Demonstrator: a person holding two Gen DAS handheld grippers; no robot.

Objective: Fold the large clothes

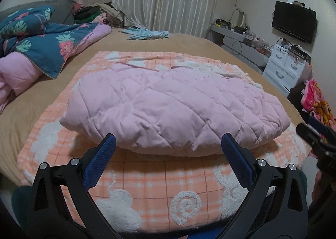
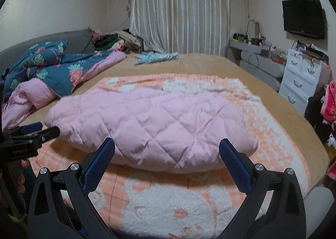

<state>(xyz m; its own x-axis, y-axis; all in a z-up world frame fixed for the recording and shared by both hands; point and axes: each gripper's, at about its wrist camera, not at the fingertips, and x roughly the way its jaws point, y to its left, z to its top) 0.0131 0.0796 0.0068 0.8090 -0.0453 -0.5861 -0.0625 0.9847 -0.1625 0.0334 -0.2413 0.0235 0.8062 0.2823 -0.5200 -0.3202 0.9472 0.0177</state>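
Observation:
A pink quilted garment (image 1: 172, 108) lies folded in a thick bundle on an orange and white checked blanket (image 1: 151, 192) on the bed. It also shows in the right wrist view (image 2: 151, 127). My left gripper (image 1: 168, 140) is open and empty, just in front of the bundle's near edge. My right gripper (image 2: 167, 144) is open and empty, its fingers at the bundle's near edge. The right gripper shows at the right edge of the left view (image 1: 315, 136); the left gripper shows at the left edge of the right view (image 2: 35, 131).
A blue floral and pink duvet (image 1: 42, 47) is heaped at the bed's left. A light blue cloth (image 1: 147, 34) lies at the far end of the tan bed (image 1: 189, 43). White drawers (image 1: 283, 66), a desk and a wall TV (image 1: 294, 21) stand right.

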